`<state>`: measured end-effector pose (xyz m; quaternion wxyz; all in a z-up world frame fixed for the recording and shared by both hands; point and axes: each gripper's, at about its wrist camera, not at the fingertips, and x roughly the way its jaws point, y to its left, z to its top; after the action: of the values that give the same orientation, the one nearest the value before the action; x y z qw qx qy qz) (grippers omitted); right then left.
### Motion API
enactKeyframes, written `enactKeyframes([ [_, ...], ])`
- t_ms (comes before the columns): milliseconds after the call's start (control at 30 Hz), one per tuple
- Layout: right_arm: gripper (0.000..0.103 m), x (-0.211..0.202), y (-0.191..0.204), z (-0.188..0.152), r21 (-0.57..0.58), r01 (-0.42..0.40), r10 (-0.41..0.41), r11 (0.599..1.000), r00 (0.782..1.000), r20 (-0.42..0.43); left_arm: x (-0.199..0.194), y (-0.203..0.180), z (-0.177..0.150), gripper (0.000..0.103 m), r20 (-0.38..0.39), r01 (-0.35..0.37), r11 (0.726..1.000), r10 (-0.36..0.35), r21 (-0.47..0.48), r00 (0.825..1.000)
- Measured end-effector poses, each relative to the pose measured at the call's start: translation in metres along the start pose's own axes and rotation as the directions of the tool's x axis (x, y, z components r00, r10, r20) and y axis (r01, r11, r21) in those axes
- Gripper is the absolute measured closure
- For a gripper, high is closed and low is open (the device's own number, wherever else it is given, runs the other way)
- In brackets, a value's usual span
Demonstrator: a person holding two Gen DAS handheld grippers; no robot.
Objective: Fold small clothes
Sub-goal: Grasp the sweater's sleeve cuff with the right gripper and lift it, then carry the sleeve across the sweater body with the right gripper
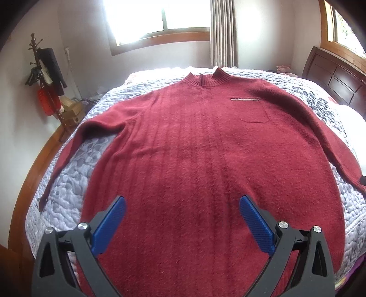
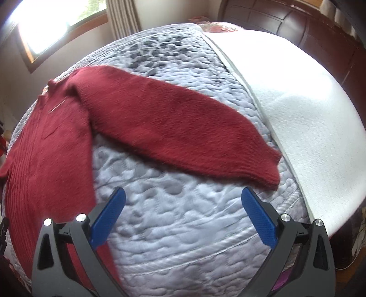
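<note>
left gripper (image 1: 182,202): jaws spread wide, nothing between the blue pads (image 1: 109,226); hangs over the lower middle of the sweater body, contact with the knit not clear.
right gripper (image 2: 183,193): jaws spread wide, holding nothing; sits over bare quilt, between the sweater body on its left and the cuff on its right.
right gripper pads (image 2: 259,220): blue, ribbed, no fabric between them.
sweater (image 1: 205,148): dark red knit, lies flat and face up on the bed, hem nearest the left camera, collar at the far end.
sweater body: ribbed vertical lines on the left part, smoother on the right; a few shallow creases, unfolded.
chest pocket (image 1: 254,110): on the right side of the chest, pale strip along its top edge.
right sleeve (image 2: 173,130): spread out from the shoulder, angled away from the body, cuff (image 2: 271,173) close to the quilt's edge seam.
left sleeve (image 1: 66,150): bent at the elbow, runs down along the left side of the bed, apart from the body.
collar (image 1: 205,78): ribbed, stands up slightly at the far end.
quilt (image 2: 183,239): grey-white, stitched pebble pattern, under the whole sweater.
white sheet (image 2: 304,102): bare strip beside the quilt, right of the cuff.
headboard (image 1: 331,77): dark wood, far right.
coat stand (image 1: 45,80): far left by the wall, dark and red items hanging.
window (image 1: 160,20): far wall, wood frame, curtain (image 1: 223,34) on its right.
</note>
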<state>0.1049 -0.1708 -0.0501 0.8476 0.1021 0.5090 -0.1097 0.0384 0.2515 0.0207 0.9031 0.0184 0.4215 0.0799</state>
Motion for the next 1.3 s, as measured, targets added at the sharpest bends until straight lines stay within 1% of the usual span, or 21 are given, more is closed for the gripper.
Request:
enactKeyframes([
  [133, 0.003, 0.018, -0.051, 0.021, 0.066, 0.039, -0.038, 0.997, 0.999, -0.025, 0.013, -0.035, 0.02, 0.004, 0.006, 0.028, 1.0, -0.028, 0.014, 1.0],
  [200, 0.003, 0.024, -0.075, 0.025, 0.102, 0.042, -0.037, 0.994, 0.998, -0.044, 0.018, -0.054, 0.03, 0.004, 0.011, 0.035, 0.999, -0.035, 0.034, 0.999],
  [267, 0.003, 0.029, -0.097, 0.028, 0.13, 0.023, -0.013, 0.991, 0.997, -0.074, 0.022, -0.072, 0.037, 0.004, 0.022, 0.038, 0.998, -0.04, 0.056, 0.999],
  [367, 0.007, 0.041, -0.12, 0.026, 0.17, -0.055, 0.077, 0.984, 0.989, -0.127, 0.028, -0.089, 0.043, 0.004, 0.022, 0.056, 0.996, -0.058, 0.066, 0.998],
  [400, 0.014, 0.047, -0.125, 0.025, 0.188, -0.08, 0.11, 0.979, 0.983, -0.15, 0.031, -0.094, 0.045, 0.004, 0.019, 0.059, 0.996, -0.061, 0.068, 0.998],
  [433, 0.031, 0.053, -0.132, 0.024, 0.216, -0.113, 0.15, 0.97, 0.975, -0.165, 0.034, -0.097, 0.046, 0.004, 0.018, 0.06, 0.996, -0.061, 0.071, 0.998],
  [467, 0.037, 0.059, -0.135, 0.022, 0.236, -0.146, 0.191, 0.961, 0.965, -0.182, 0.036, -0.101, 0.045, 0.004, 0.018, 0.058, 0.995, -0.059, 0.075, 0.998],
  [500, 0.037, 0.066, -0.138, 0.022, 0.257, -0.19, 0.242, 0.948, 0.951, -0.192, 0.038, -0.103, 0.044, 0.004, 0.015, 0.052, 0.995, -0.053, 0.082, 0.998],
  [533, 0.037, 0.071, -0.14, 0.021, 0.278, -0.216, 0.275, 0.936, 0.942, -0.194, 0.041, -0.105, 0.043, 0.004, 0.011, 0.048, 0.995, -0.049, 0.087, 0.999],
  [600, 0.04, 0.074, -0.137, 0.023, 0.262, -0.215, 0.267, 0.941, 0.946, -0.185, 0.045, -0.105, 0.041, 0.004, -0.002, 0.042, 0.995, -0.042, 0.094, 0.999],
  [667, 0.053, 0.071, -0.133, 0.025, 0.234, -0.22, 0.262, 0.947, 0.951, -0.164, 0.049, -0.103, 0.039, 0.004, -0.009, 0.034, 0.995, -0.033, 0.091, 0.999],
  [700, 0.067, 0.069, -0.131, 0.026, 0.232, -0.248, 0.287, 0.941, 0.945, -0.155, 0.05, -0.101, 0.039, 0.004, -0.011, 0.029, 0.996, -0.028, 0.087, 1.0],
  [733, 0.075, 0.067, -0.128, 0.027, 0.228, -0.263, 0.301, 0.937, 0.942, -0.148, 0.051, -0.099, 0.039, 0.004, -0.013, 0.025, 0.996, -0.024, 0.083, 1.0],
  [767, 0.077, 0.065, -0.125, 0.029, 0.209, -0.256, 0.289, 0.944, 0.947, -0.143, 0.052, -0.096, 0.039, 0.004, -0.016, 0.022, 0.997, -0.021, 0.078, 1.0],
  [833, 0.086, 0.058, -0.12, 0.034, 0.173, -0.246, 0.269, 0.954, 0.955, -0.125, 0.053, -0.092, 0.039, 0.004, -0.018, 0.02, 0.997, -0.019, 0.068, 1.0],
  [900, 0.088, 0.046, -0.119, 0.04, 0.161, -0.226, 0.241, 0.961, 0.967, -0.085, 0.053, -0.087, 0.039, 0.004, -0.015, 0.014, 0.998, -0.014, 0.062, 1.0],
  [967, 0.089, 0.029, -0.121, 0.051, 0.151, -0.187, 0.192, 0.971, 0.981, -0.018, 0.053, -0.084, 0.04, 0.004, -0.011, 0.008, 0.998, -0.008, 0.059, 1.0],
  [1033, 0.09, 0.014, -0.124, 0.067, 0.153, -0.148, 0.143, 0.977, 0.989, 0.043, 0.053, -0.079, 0.042, 0.004, -0.005, 0.003, 0.999, -0.002, 0.052, 1.0],
  [1133, 0.09, -0.009, -0.124, 0.096, 0.163, -0.101, 0.078, 0.981, 0.987, 0.14, 0.053, -0.07, 0.044, 0.004, 0.003, -0.009, 0.999, 0.009, 0.041, 1.0],
  [1200, 0.09, -0.02, -0.121, 0.115, 0.169, -0.036, 0.002, 0.985, 0.98, 0.197, 0.055, -0.063, 0.045, 0.004, 0.0, -0.015, 0.999, 0.015, 0.033, 1.0],
  [1300, 0.09, -0.025, -0.107, 0.142, 0.168, 0.065, -0.105, 0.984, 0.964, 0.243, 0.059, -0.05, 0.044, 0.004, -0.006, -0.028, 0.999, 0.028, 0.02, 1.0],
])
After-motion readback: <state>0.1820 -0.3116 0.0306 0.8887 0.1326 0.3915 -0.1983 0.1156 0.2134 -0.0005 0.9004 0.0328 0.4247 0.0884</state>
